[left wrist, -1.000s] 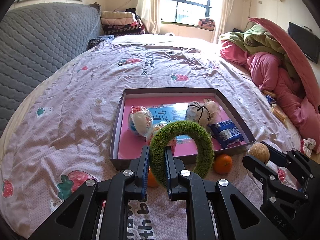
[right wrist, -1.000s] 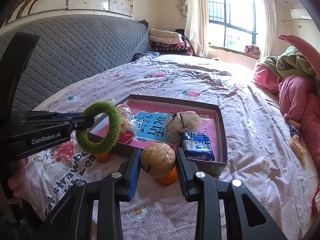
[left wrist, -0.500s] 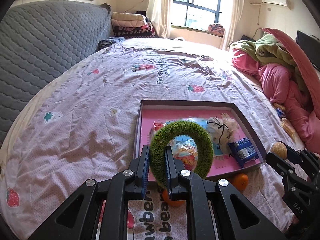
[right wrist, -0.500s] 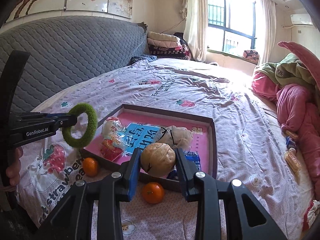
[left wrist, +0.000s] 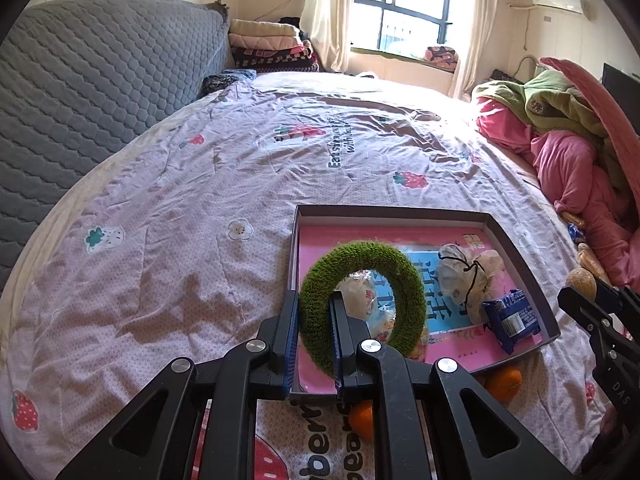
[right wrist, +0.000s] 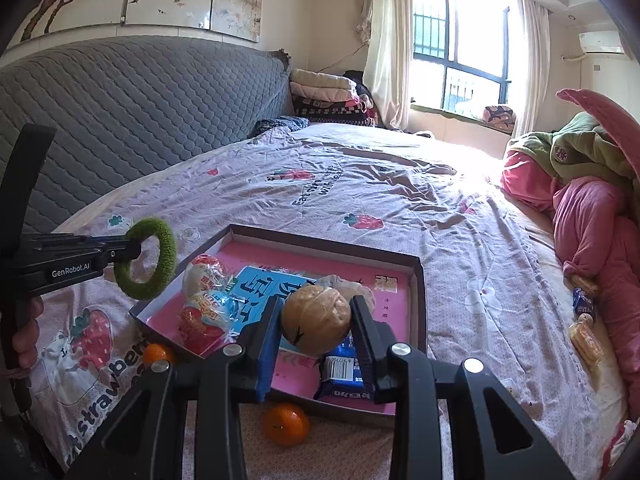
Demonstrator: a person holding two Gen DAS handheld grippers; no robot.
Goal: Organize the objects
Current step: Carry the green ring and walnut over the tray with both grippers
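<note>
Now: both claws loaded above the tray

Up front in the left wrist view, the left claw (left wrist: 314,320) is clamped on a green fuzzy ring (left wrist: 362,304), one finger outside the band and the other through its hole. The ring stands upright over the near left corner of the tray (left wrist: 520,240); from the right wrist view the same ring (right wrist: 146,258) hangs in the air just beyond the tray's left edge, clear of the bed.

The right claw (right wrist: 316,332) grips a walnut (right wrist: 316,320) between its two fingers, raised above the near part of the tray (right wrist: 340,244). In the left view that walnut (left wrist: 581,280) shows at the far right, past the tray's right wall.

The tray is a shallow dark-rimmed box with a pink floor, lying on the bed (left wrist: 200,200). Inside it sit a blue booklet (right wrist: 264,288), wrapped round sweets (right wrist: 204,276) at the left, a pale tied bundle (left wrist: 466,276) near the middle and a blue snack packet (left wrist: 512,320) at the near right corner.

Two oranges lie on the sheet outside the tray, just beside its near wall: one (right wrist: 286,424) below the right claw and one (right wrist: 158,354) near the left corner.

A heap of pink and green bedding (right wrist: 592,208) is piled along the bed's right side, well apart from the tray, and a grey quilted headboard (left wrist: 100,92) runs along the left.
</note>
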